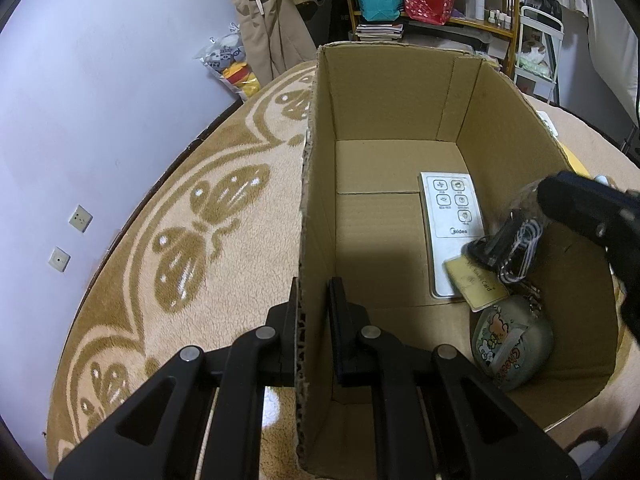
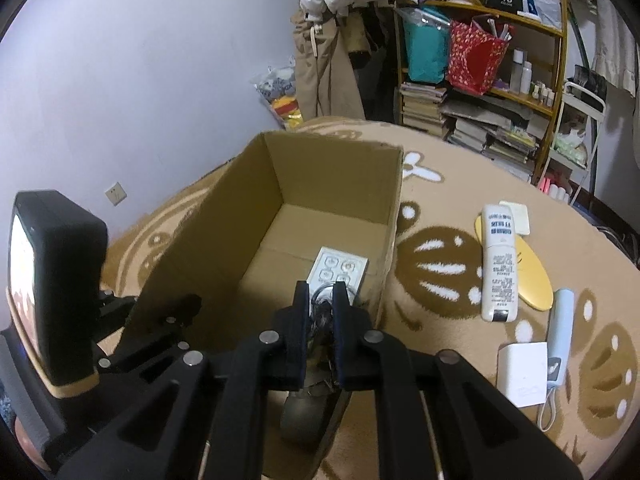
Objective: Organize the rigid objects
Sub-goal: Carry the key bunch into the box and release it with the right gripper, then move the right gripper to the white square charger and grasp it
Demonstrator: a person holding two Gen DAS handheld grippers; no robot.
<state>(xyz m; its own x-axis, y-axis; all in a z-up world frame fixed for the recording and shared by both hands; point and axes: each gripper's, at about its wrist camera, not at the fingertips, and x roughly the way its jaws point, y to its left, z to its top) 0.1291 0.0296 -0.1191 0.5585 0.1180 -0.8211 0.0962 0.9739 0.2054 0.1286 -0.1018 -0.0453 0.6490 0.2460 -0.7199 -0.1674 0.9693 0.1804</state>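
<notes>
An open cardboard box [image 1: 400, 92] stands on the patterned rug. My left gripper [image 1: 317, 316] is shut on the box's left wall, one finger outside and one inside. A white remote [image 1: 450, 220] lies flat on the box floor. My right gripper [image 2: 321, 304] reaches into the box from the right, shut on a bundle of key rings [image 1: 520, 252]. Below the rings a yellow card [image 1: 476, 282] rests on the remote's near end. A round cartoon tin [image 1: 512, 344] lies in the near right corner. The remote [image 2: 338, 270] shows just beyond the right fingertips.
On the rug right of the box lie a white bottle [image 2: 498, 264], a yellow oval piece [image 2: 534, 280], a white block [image 2: 522, 372] and a light blue device [image 2: 560, 328]. A crowded shelf [image 2: 480, 92] and hanging clothes stand behind.
</notes>
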